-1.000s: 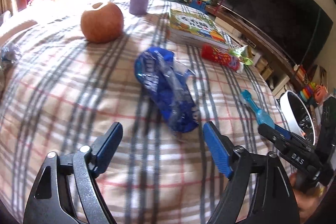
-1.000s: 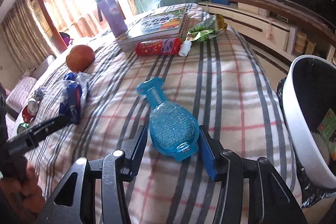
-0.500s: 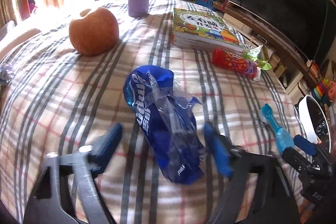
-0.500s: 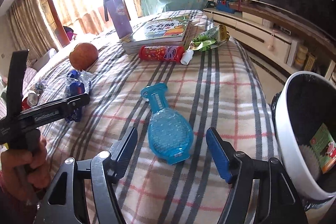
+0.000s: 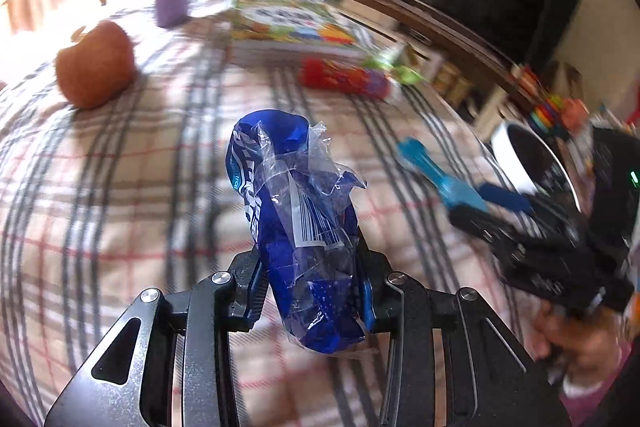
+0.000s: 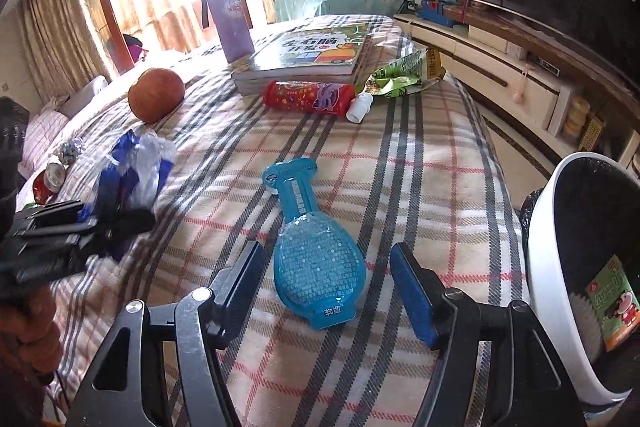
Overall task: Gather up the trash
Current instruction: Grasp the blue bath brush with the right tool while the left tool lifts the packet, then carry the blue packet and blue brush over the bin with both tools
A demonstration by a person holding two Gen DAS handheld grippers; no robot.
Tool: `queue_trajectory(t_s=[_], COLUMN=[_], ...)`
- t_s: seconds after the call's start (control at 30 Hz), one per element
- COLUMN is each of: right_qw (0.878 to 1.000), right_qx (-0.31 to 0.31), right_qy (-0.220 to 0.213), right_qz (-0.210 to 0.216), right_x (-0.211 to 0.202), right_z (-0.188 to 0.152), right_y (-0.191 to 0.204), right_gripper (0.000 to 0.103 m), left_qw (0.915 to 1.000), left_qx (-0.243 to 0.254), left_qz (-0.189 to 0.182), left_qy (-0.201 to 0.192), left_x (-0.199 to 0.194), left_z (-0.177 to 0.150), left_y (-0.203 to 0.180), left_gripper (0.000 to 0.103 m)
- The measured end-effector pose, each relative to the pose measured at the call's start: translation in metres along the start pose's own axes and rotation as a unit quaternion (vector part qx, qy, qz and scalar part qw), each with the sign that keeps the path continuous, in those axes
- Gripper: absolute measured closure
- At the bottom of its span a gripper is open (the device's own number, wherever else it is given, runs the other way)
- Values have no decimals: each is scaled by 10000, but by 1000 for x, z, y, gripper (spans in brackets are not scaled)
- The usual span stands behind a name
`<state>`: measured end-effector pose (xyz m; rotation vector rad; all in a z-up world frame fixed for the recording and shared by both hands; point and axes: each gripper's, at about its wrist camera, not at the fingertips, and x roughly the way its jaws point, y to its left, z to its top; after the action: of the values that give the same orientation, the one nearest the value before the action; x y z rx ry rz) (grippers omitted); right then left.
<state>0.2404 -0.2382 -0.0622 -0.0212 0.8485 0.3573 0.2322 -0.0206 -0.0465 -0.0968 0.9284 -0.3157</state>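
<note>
the left gripper (image 5: 310,291) pinches the blue wrapper (image 5: 298,223) above the bed (image 6: 420,163), the right gripper (image 6: 328,283) is spread around the teal packet (image 6: 314,259), and the white bin (image 6: 548,259) beside it holds little, so most trash remains.

Large Chinese characters run across the cover of the picture book (image 6: 316,51), the top row reading 左右脑, with more below too small to make out. The blue plastic pack (image 6: 316,259) carries two white characters at its wide end, seen upside down, and the blue wrapper (image 5: 296,227) shows a white barcode and blurred lettering I cannot read.
</note>
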Motion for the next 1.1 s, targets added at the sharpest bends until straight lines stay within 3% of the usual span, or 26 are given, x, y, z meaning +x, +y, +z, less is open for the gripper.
queue_trajectory(t_s=[0.03,0.07,0.4,0.67,1.1], right_qw=[10000,9999,9997,9972,9940], right_qx=[-32,-73,215,697,925], right_qy=[24,74,7,-249,-582], right_qz=[-17,-45,-64,117,58], right_x=[2,5,-4,-32,-78], right_z=[0,0,-9,-26,-40], right_y=[1,3,1,-9,-25], right_gripper=[52,56,56,56,56], left_qw=[10000,9999,9994,9998,9982], left_qx=[35,63,-116,122,599], left_qz=[-49,-72,332,130,-91], left_qy=[56,114,-7,-105,-27], left_x=[1,4,10,-5,-7], left_z=[-1,-2,-9,-18,-26], left_y=[-2,-4,-8,-30,-77], left_gripper=[68,68,65,68,68])
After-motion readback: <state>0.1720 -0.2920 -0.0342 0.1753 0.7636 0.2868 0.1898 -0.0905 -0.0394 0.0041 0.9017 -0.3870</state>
